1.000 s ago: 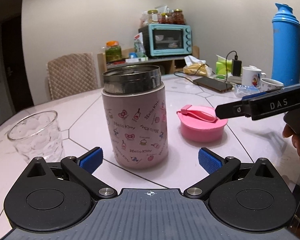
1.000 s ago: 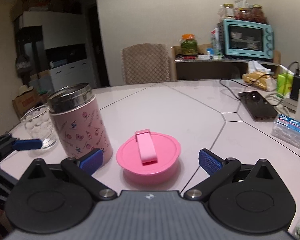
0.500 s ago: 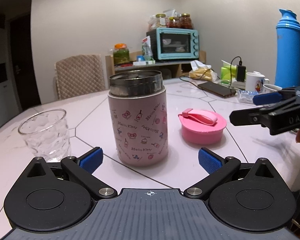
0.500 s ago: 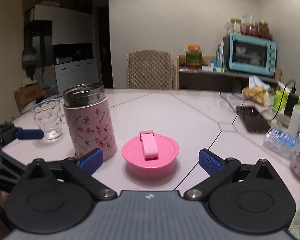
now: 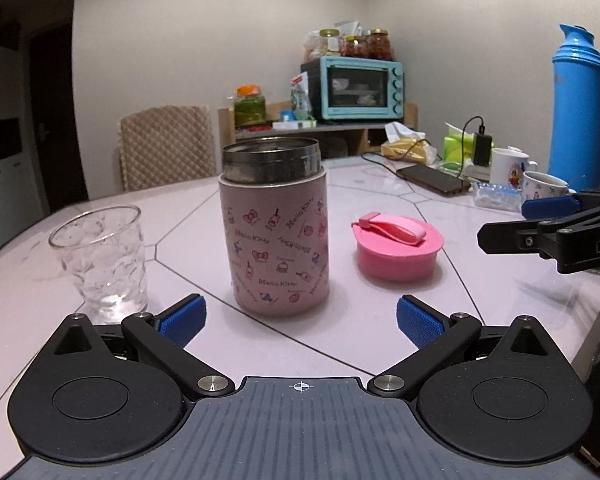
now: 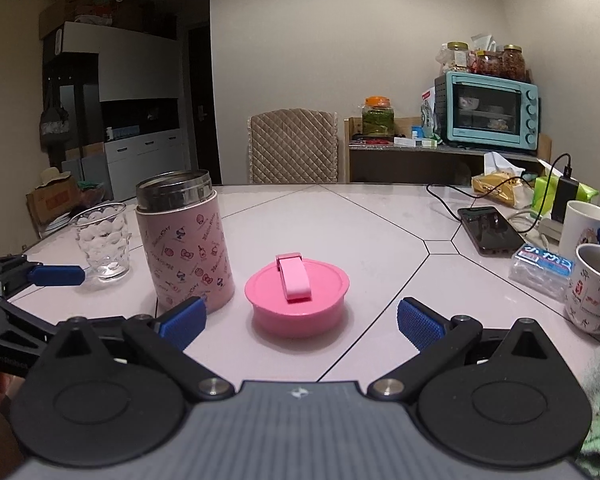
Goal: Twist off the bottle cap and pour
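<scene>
A pink Hello Kitty bottle [image 5: 278,242] with an open steel mouth stands upright on the table; it also shows in the right wrist view [image 6: 184,246]. Its pink cap [image 5: 397,250] with a strap lies on the table to the right of it, apart from it [image 6: 298,304]. A clear glass [image 5: 102,256] stands left of the bottle [image 6: 102,238]. My left gripper [image 5: 300,318] is open and empty, just in front of the bottle. My right gripper [image 6: 300,318] is open and empty, just in front of the cap.
A blue thermos [image 5: 579,108], mugs [image 6: 597,288], a phone on a cable [image 6: 489,228] and a tissue pack [image 6: 541,266] crowd the table's right side. A chair [image 6: 292,146] and a shelf with a teal oven [image 6: 487,110] stand behind the table.
Both grippers have drawn back from the table, so the bottle, cap and glass look smaller and farther. Both stay open. The bottle, cap and glass have not moved.
</scene>
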Demonstrator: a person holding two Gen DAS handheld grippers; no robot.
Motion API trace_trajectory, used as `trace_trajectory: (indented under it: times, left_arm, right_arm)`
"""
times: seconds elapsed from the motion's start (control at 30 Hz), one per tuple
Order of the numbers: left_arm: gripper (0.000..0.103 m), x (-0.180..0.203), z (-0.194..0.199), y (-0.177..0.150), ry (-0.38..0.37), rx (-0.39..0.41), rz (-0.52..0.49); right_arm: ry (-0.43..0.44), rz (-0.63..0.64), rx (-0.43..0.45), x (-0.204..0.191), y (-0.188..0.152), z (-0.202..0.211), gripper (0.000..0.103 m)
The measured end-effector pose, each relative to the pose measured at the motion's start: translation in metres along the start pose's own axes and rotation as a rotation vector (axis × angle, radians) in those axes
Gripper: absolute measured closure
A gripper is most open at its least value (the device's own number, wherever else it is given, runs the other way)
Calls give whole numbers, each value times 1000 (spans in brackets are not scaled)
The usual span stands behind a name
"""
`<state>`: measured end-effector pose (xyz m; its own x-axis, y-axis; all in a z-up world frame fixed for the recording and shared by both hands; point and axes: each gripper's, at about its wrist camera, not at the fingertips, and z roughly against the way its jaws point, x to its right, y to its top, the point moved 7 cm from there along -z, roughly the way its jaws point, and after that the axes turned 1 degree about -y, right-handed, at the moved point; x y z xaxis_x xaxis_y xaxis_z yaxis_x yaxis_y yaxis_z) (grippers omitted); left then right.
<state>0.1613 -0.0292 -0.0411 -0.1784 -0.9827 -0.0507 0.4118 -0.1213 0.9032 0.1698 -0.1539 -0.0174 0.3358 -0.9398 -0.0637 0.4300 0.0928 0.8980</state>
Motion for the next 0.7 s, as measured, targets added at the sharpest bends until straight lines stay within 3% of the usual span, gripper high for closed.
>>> trace_trajectory:
  times: [0.7]
  left_arm:
    - [0,8,19,-9,29,4,70]
  right_arm:
    - [-32,-17,6,-3,-14,29,0]
